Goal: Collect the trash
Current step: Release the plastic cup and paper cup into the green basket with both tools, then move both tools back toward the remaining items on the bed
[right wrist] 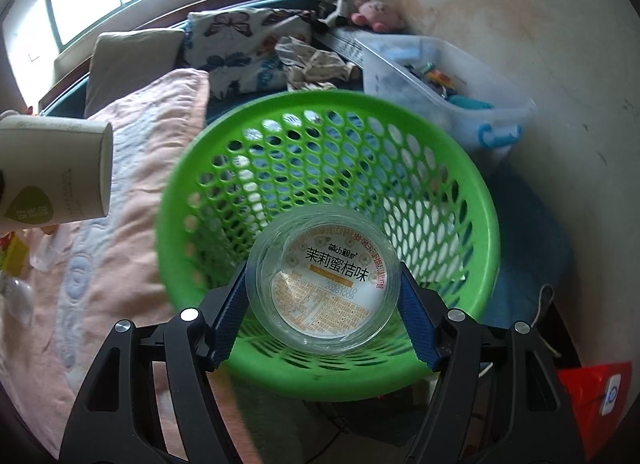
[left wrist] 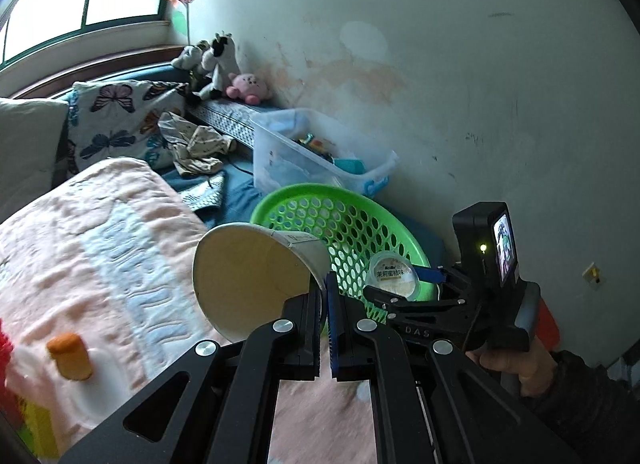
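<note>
Two pieces of trash are already in hand, each carried toward the green basket [right wrist: 452,200] that stands on the bed beside the pink blanket [left wrist: 100,232].

The left tongs [left wrist: 325,328] are pinched almost fully together on the rim wall of a paper cup [left wrist: 248,272], one pad inside the mouth and one outside. The cup hangs tipped on its side, its open mouth facing the camera, just beside the basket's near rim. It looks empty, so it should be very light; thin paper of this kind gives under pressure, and the rolled rim is its stiffest part, so a grip on the wall at the rim is a sensible hold. Squeezed across the body instead, it would likely crumple or slip.

The right tongs [right wrist: 322,296] stand fairly wide, their blue pads [right wrist: 230,316] pressed against opposite sides of a clear plastic tub [right wrist: 324,288] with a printed orange-and-white label. The tub sits over the basket's opening, near its front rim. It appears empty and light, of thin smooth plastic that may flex and slide, so holding it across its full width, as now, seems best; a hard squeeze could dent it or pop it out.

Neither item looks fragile enough to be harmed by dropping into the basket.
</note>
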